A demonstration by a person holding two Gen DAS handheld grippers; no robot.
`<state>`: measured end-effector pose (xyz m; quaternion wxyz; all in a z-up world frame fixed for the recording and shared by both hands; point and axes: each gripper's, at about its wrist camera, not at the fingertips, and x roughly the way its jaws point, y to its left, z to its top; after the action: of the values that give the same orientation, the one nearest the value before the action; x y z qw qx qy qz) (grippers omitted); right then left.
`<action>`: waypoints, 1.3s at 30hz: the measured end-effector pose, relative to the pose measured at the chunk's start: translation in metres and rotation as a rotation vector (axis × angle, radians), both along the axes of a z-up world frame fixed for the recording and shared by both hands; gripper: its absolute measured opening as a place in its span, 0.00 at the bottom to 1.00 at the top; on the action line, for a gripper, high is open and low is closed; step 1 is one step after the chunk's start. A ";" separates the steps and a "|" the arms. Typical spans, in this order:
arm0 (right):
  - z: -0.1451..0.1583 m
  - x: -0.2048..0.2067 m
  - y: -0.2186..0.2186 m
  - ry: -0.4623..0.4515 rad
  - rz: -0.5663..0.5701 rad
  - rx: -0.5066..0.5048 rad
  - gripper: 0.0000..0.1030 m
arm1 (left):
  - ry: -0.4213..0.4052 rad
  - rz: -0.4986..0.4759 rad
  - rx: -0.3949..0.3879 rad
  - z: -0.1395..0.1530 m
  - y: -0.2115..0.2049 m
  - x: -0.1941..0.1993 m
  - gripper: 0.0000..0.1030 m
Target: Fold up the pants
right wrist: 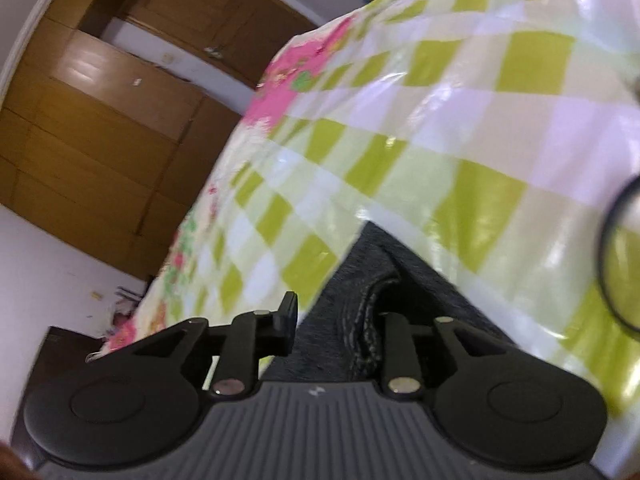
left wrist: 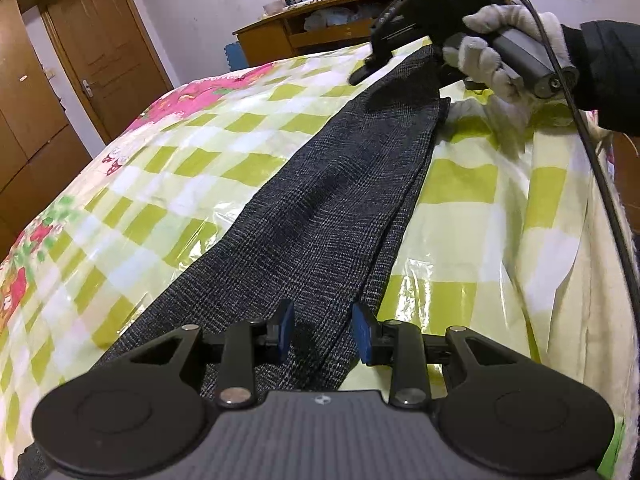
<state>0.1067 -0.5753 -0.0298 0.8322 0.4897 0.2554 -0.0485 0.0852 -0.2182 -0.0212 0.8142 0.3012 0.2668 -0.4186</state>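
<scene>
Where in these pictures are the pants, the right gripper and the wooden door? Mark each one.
pants [left wrist: 320, 208]: left wrist view, middle of the dark leg.
right gripper [left wrist: 374, 66]: left wrist view, fingertips at the hem.
wooden door [left wrist: 100, 44]: left wrist view, door panel.

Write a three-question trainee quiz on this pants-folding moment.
1. True or false: the dark grey checked pants lie stretched along the green-and-white checkered bed cover.
2. What colour are the left claw pads?
3. The right claw has cloth between its fingers: A pants, B bed cover, C nothing.

Key: 1 true. 2 blue. 3 A.
</scene>
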 end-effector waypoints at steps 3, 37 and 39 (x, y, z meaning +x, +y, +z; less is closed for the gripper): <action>-0.005 0.013 -0.004 0.029 0.011 0.027 0.27 | 0.004 0.002 -0.007 0.002 -0.002 0.003 0.44; 0.021 0.036 -0.021 0.111 0.069 -0.213 0.06 | 0.056 -0.075 -0.029 -0.006 -0.059 0.002 0.43; 0.015 0.038 -0.016 0.238 0.034 -0.315 0.12 | 0.052 -0.074 -0.034 -0.006 -0.058 0.002 0.44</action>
<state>0.1447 -0.5911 -0.0144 0.8631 0.3400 0.3497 -0.1312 0.0869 -0.2761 -0.0270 0.7959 0.2860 0.2695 -0.4606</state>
